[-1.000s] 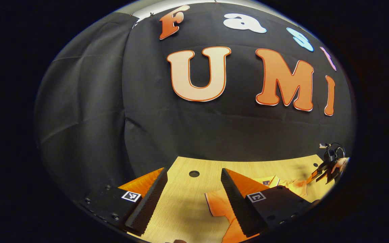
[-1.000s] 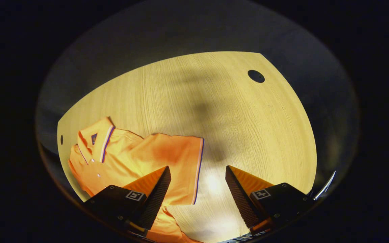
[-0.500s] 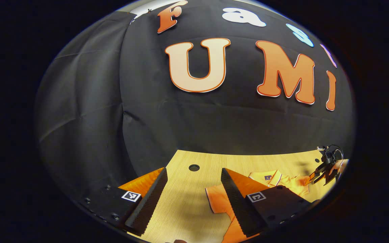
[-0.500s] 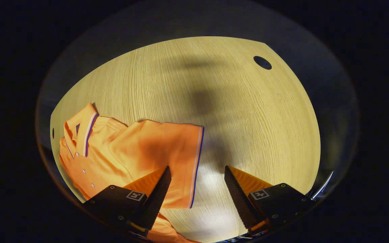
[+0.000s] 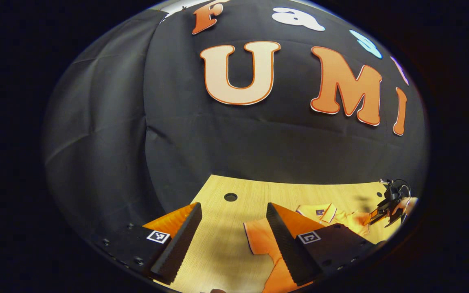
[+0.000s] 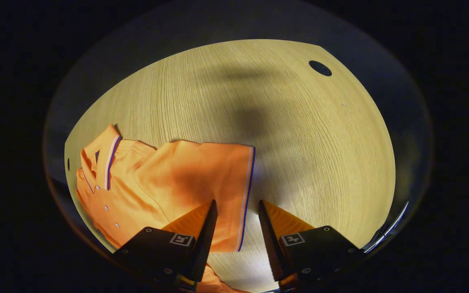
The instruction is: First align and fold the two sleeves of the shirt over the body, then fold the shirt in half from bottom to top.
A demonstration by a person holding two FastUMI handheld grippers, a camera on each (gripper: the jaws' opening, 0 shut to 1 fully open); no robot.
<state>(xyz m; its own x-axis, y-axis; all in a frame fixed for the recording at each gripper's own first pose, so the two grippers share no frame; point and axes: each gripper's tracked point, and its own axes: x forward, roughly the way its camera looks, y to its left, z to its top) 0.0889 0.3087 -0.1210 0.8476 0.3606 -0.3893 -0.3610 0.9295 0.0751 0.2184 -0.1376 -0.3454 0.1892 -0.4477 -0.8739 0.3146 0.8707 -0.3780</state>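
- We judge the sleeve fold is in hand: the orange shirt (image 6: pixel 157 183) lies flat on the table (image 6: pixel 299 142), lower left of the right gripper view.
- Our right gripper (image 6: pixel 234 228) straddles the sleeve cuff (image 6: pixel 246 195), jaws narrowly parted, holding nothing.
- Our left gripper (image 5: pixel 230 240), lower centre, gapes empty near the other sleeve (image 5: pixel 259 240).
- Next: pinch both cuffs.

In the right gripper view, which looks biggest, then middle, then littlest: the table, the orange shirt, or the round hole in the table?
1. Table: largest by far.
2. Orange shirt: covers just the table's lower left part.
3. Round hole: smallest, a dark dot near the far corner. It lies farthest from the camera, so it may look extra small.
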